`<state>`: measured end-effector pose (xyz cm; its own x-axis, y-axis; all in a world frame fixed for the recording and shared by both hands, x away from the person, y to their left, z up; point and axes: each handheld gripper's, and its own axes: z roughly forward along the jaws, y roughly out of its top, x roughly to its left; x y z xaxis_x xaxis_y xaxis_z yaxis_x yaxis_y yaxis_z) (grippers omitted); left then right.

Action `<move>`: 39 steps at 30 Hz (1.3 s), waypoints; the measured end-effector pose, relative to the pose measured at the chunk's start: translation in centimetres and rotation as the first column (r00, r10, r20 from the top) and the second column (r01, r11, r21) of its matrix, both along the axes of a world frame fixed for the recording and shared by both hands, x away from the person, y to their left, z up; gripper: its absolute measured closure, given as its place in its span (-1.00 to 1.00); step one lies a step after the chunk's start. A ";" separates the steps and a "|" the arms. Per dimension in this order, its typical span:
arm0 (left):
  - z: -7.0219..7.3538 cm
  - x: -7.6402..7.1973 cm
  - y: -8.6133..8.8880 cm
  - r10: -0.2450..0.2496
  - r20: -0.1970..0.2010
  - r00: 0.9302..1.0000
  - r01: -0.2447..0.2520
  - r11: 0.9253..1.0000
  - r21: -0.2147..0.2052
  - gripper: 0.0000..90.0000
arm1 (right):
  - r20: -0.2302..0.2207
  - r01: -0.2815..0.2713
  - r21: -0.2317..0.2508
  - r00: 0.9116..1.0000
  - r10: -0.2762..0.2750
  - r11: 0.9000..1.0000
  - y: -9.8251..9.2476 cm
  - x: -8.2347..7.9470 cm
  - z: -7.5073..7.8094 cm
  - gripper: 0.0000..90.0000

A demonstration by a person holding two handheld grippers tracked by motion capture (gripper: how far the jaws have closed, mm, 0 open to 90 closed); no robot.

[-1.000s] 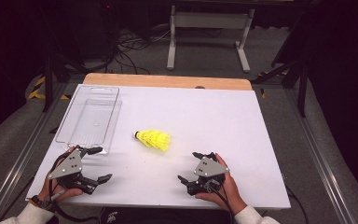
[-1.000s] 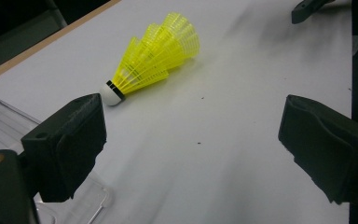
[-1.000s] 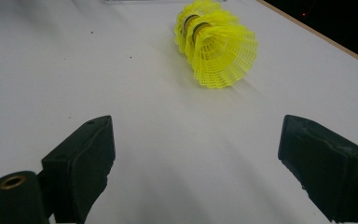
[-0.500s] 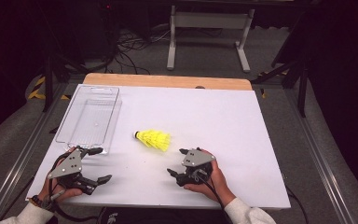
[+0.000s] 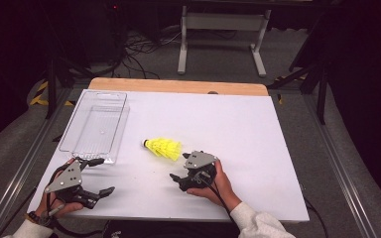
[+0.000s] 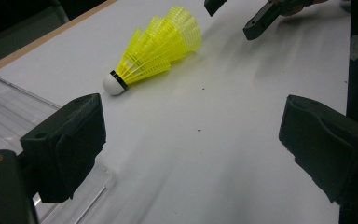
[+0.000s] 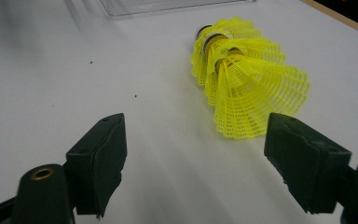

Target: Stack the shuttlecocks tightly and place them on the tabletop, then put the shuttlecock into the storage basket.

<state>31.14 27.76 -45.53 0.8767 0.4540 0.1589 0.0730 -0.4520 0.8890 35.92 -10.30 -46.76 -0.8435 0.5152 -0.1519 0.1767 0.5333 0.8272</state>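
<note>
A white worktop with a wooden far edge stood in a dark room, cables on the floor at upper frame. The yellow shuttlecocks lay mid-frame; the right gripper view revealed several nested. Left tongs and right tongs stood apart, empty. A clear tray sat left.

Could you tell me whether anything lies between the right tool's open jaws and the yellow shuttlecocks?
Nothing does. In the right gripper view, bare white table runs from the right tool to the nested yellow shuttlecocks, apart from a few dark specks.
</note>
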 end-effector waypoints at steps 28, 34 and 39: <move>0.1 -0.5 0.4 0.016 -0.001 1.000 -0.016 1.000 -0.002 -0.82 | -0.160 0.040 0.008 0.986 -0.039 0.999 4.8 4.4 -1.1 -0.50; 0.1 -0.4 0.2 0.014 -0.002 1.000 -0.014 1.000 0.000 -0.81 | -0.187 0.133 0.032 0.974 -0.125 0.991 6.5 5.2 -1.3 -0.49; 0.1 -0.5 0.1 0.012 0.001 1.000 -0.012 1.000 0.009 -0.81 | -0.175 0.218 0.054 0.963 -0.206 0.974 6.9 5.4 -1.3 -0.37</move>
<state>30.66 27.81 -45.41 0.8710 0.4631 0.1639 0.0775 -0.4591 0.8850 41.33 -3.41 -48.04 -0.7239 0.6894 0.0260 0.4180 0.4084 0.8115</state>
